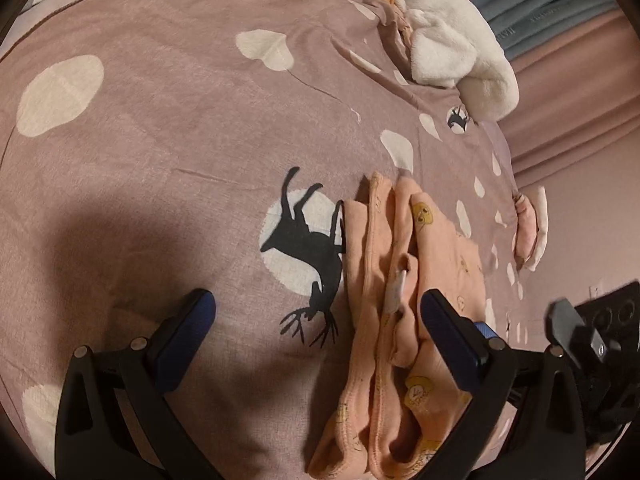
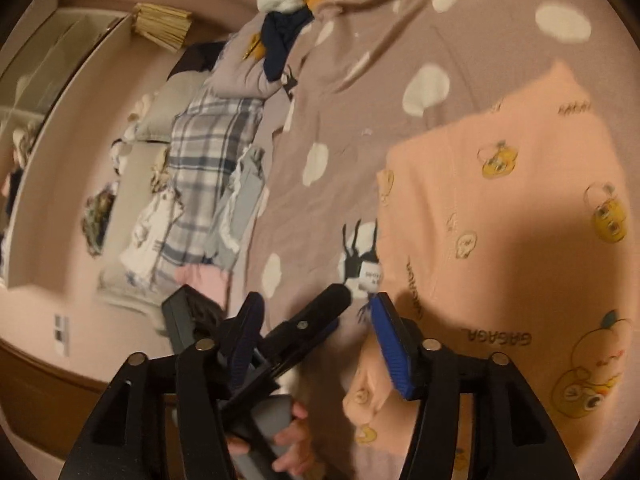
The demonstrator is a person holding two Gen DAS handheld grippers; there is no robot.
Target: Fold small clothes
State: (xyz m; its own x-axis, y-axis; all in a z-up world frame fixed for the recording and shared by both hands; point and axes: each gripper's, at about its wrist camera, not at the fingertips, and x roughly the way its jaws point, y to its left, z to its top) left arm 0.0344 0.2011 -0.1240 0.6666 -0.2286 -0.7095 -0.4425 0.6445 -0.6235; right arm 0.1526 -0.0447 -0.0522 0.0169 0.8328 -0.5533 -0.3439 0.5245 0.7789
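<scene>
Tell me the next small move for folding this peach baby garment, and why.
Probably close the left gripper on the bunched edge of the peach garment beside its fingers. Both grippers are open and hold nothing, the right gripper too, and the garment lies loose on the pink bedspread.

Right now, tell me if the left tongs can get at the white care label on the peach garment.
Probably yes: the left tongs are open, the care label lies exposed on the peach garment between the fingers, nothing covering it.
</scene>
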